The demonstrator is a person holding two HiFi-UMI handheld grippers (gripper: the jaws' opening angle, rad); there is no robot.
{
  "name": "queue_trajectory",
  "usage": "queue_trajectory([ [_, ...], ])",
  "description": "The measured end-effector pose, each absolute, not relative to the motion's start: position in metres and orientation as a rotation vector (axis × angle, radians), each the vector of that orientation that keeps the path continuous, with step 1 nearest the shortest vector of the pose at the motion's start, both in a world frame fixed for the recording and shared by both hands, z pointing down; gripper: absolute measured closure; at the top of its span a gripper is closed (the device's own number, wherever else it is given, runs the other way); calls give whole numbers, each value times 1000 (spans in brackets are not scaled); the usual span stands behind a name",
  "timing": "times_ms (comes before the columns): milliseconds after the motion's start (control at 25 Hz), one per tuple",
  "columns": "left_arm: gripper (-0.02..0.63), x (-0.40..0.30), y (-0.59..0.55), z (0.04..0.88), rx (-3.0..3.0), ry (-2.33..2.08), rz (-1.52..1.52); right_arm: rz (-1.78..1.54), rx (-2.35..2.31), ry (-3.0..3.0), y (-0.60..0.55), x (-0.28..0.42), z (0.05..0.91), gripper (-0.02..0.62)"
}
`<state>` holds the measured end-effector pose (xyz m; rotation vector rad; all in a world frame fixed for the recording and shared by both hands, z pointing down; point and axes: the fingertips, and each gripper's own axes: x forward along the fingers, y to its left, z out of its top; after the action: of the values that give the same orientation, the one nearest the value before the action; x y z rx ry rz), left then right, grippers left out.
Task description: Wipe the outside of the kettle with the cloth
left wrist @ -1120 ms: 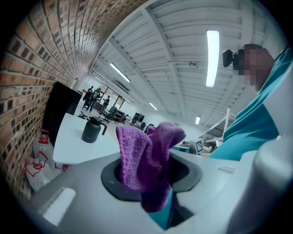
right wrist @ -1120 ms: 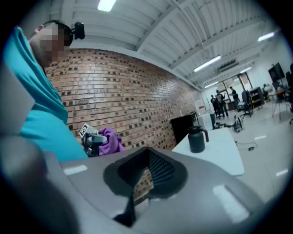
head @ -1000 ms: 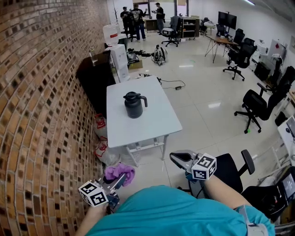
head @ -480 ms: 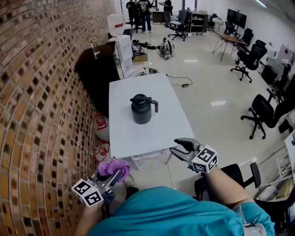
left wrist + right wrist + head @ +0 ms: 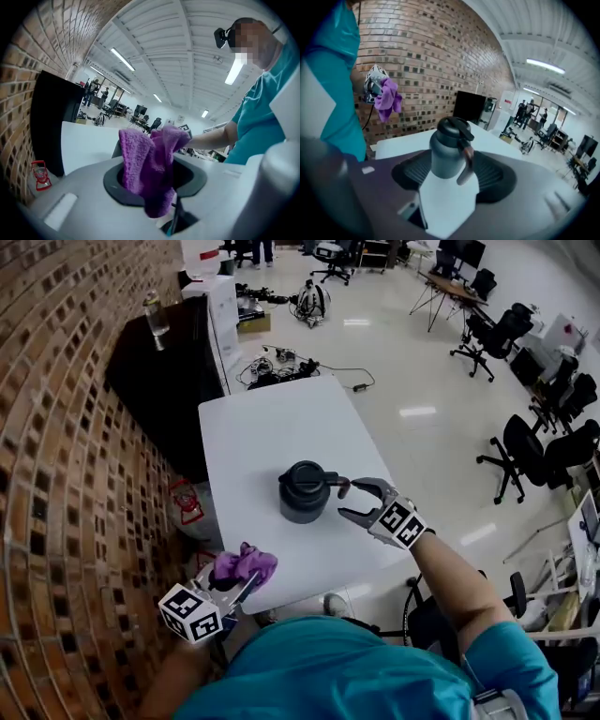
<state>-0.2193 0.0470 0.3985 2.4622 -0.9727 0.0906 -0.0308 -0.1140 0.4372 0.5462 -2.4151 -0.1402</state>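
The fingers point(image 5: 373, 486) of the right gripper point(image 5: 345, 500) are spread to their widest, having just been opening, and nothing is gripped by them. In the right gripper view the kettle point(image 5: 447, 150) is framed between the two pads, with its handle point(image 5: 465, 165) turned toward the camera. In the head view the fingertips are seen just beside that handle, and whether it is touched cannot be told. The left gripper point(image 5: 240, 585) is closed on the purple cloth point(image 5: 246, 564), which is bunched between the jaws and bulges out above them. It is held at the near edge of the table, well apart from the kettle.

The dark kettle is stood upright near the middle of the white table point(image 5: 248, 427). Its lid point(image 5: 302, 476) is on, so whatever is inside is hidden. A clear bottle point(image 5: 155, 315) is stood upright on the black cabinet point(image 5: 155, 381) against the brick wall, and its contents cannot be made out.

Black-and-white square patterns are carried on the marker cube point(image 5: 190, 612) of the left gripper and on that of the right. Other print is too small to be read.
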Motion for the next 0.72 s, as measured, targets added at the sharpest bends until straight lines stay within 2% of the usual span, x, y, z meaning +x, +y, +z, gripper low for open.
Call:
queue_trajectory([
  [200, 471, -200, -30, 426, 2444, -1000, 174, -199, 410, -2456, -158, -48, 459, 321],
  [280, 471, -190, -57, 429, 2418, -1036, 138, -258, 319, -2504, -155, -53, 457, 459],
  [720, 471, -164, -111, 493, 2364, -952, 39, -334, 91, -2449, -149, -56, 453, 472],
])
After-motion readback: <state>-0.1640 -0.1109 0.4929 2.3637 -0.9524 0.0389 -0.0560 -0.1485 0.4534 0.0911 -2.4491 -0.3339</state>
